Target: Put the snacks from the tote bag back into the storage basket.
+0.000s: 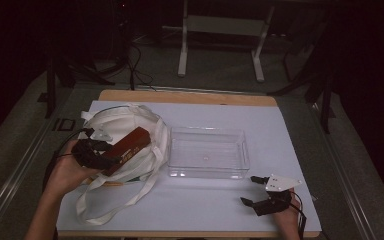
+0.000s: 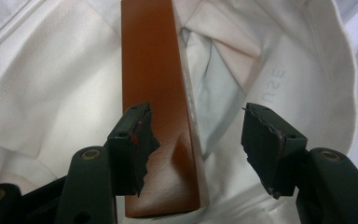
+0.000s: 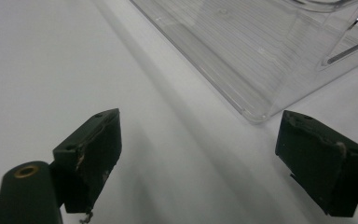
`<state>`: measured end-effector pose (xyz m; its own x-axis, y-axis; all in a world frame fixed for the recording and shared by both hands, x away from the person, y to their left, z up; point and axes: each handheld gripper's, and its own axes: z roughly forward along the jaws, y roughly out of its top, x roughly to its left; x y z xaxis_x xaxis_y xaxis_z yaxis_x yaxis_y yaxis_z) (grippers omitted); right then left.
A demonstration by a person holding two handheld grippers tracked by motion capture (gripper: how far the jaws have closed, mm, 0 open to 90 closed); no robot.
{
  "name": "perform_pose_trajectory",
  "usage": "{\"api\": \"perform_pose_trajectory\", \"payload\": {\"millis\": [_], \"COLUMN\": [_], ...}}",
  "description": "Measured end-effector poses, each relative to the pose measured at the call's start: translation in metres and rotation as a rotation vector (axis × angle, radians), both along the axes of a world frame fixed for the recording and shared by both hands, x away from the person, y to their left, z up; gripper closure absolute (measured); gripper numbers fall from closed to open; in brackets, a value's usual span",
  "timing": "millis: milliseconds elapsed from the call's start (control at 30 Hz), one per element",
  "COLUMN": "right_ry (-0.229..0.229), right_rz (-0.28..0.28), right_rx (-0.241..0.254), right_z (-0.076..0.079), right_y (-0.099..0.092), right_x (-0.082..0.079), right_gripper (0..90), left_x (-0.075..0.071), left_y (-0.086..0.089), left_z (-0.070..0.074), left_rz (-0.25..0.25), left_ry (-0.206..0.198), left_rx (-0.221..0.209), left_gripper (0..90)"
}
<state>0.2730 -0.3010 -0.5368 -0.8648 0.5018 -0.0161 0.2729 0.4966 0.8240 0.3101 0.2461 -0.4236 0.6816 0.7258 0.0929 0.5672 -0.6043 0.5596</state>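
My left tool [image 1: 111,156] sits over the white cloth bag [image 1: 115,125] at the left side of the counter [image 1: 280,130]. In the left gripper view the jaws stand apart around the near end of the brown box [image 2: 156,93]: one pad [image 2: 135,140] lies against the box's broad brown face, the other pad [image 2: 265,144] is off to the side with a clear gap between it and the box's pale edge, so the box is not clamped. The brown box is long and flat, and lies in the mouth of the bag with white fabric folded on both sides of it; from the high view its far end tilts up and points toward the clear tray [image 1: 207,152]. Faint reversed lettering shows through the bag's cloth in the left gripper view. The bag's straps [image 1: 130,195] trail loose over the counter toward my side. The clear tray stands just beside the bag, at the counter's middle; whether they touch I cannot tell. My right tool [image 1: 260,191] rests low at the near right of the counter, well apart from the bag; its jaws are spread wide with nothing between them, and the right gripper view looks along the white counter surface to the near corner of the tray [image 3: 256,114].
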Motion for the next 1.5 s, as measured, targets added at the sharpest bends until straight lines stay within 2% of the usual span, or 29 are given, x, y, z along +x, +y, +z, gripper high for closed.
{"api": "perform_pose_trajectory", "payload": {"millis": [600, 867, 1233, 1500], "right_ry": [0.000, 0.000, 0.000, 0.000], "right_rz": [0.000, 0.000, 0.001, 0.001], "right_rx": [-0.001, -0.002, -0.002, -0.002], "right_z": [0.000, 0.000, 0.000, 0.000], "right_y": [0.000, 0.000, 0.000, 0.000], "right_x": [0.000, 0.000, 0.000, 0.000], "right_gripper": [14.4, 14.4, 14.4, 14.4], "left_x": [0.010, 0.014, 0.018, 0.022], "left_y": [0.009, 0.010, 0.011, 0.011], "left_z": [-0.004, -0.006, -0.007, -0.010], "left_rz": [0.032, 0.046, 0.069, 0.084], "left_ry": [0.040, 0.064, 0.077, 0.114], "left_rx": [0.007, 0.024, 0.047, 0.051], "left_gripper": [43.6, 43.7, 39.9, 35.9]}}
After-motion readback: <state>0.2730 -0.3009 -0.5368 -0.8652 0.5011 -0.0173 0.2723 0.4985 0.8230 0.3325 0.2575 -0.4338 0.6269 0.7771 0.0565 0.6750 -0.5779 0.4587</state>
